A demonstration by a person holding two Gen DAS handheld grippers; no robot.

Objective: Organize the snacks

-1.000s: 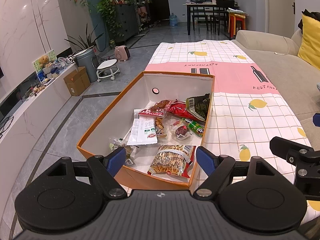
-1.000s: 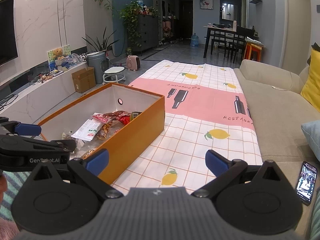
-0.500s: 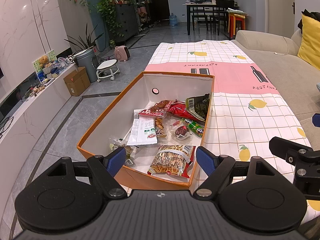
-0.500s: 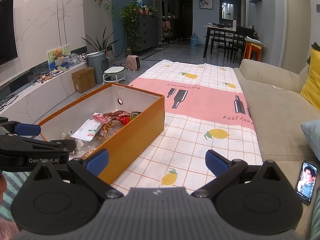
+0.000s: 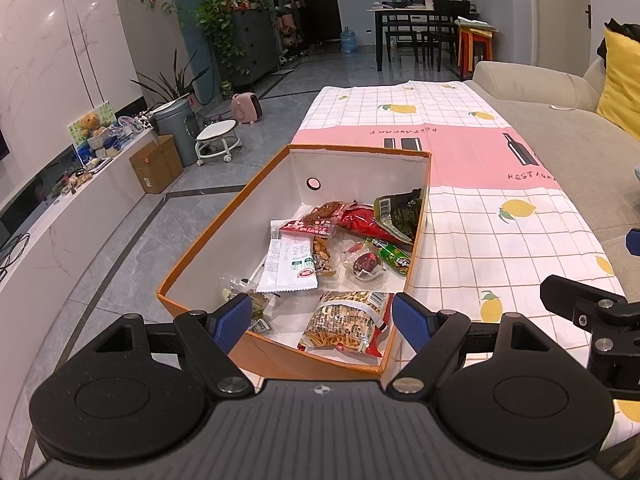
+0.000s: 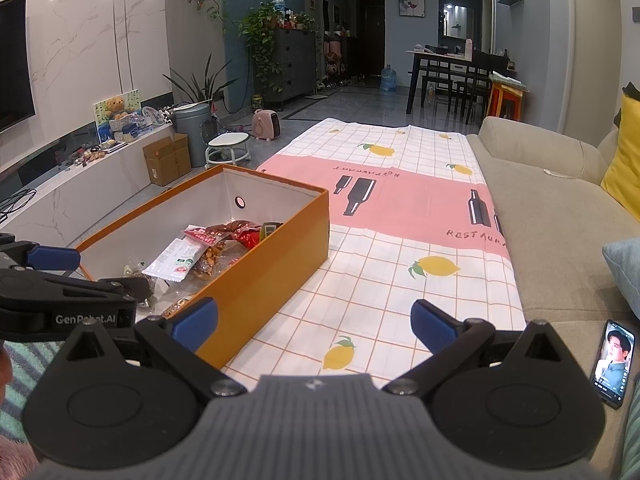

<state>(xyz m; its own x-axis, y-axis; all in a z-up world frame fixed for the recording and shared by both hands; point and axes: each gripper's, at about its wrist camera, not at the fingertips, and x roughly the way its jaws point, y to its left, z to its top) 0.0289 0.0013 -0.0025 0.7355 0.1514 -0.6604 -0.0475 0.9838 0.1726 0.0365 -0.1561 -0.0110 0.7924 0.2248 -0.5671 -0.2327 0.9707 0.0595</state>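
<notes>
On the patterned tablecloth (image 5: pixel 500 248) sits an orange box (image 5: pixel 208 248) with white inner walls, open at the top, and all the snacks in view lie inside it. Nearest the front wall is a clear bag of stick-shaped crackers (image 5: pixel 348 322) with red edging. Beside it on the left lies a small greenish packet (image 5: pixel 256 304), partly hidden behind one blue finger pad. A white sachet (image 5: pixel 288 260) with a green and red label stretches along the box floor, overlapping a pack of peanuts (image 5: pixel 323 256). To the right are a clear wrapper with a dark red piece (image 5: pixel 366 264) and a green tube-shaped snack (image 5: pixel 394 258). Toward the back lie a red-labelled meat packet (image 5: pixel 320 218), a shiny red bag (image 5: pixel 364 220) and a dark green bag (image 5: pixel 400 210) propped against the right wall — its barcode faces up.

The left gripper (image 5: pixel 322 314) hovers over the near end of the box, fingers spread apart with nothing between them. The right gripper (image 6: pixel 314 320) hangs over the tablecloth just beside the box — also spread wide and empty. A phone (image 6: pixel 612 362) with a lit screen rests on the sofa (image 6: pixel 560 216).
</notes>
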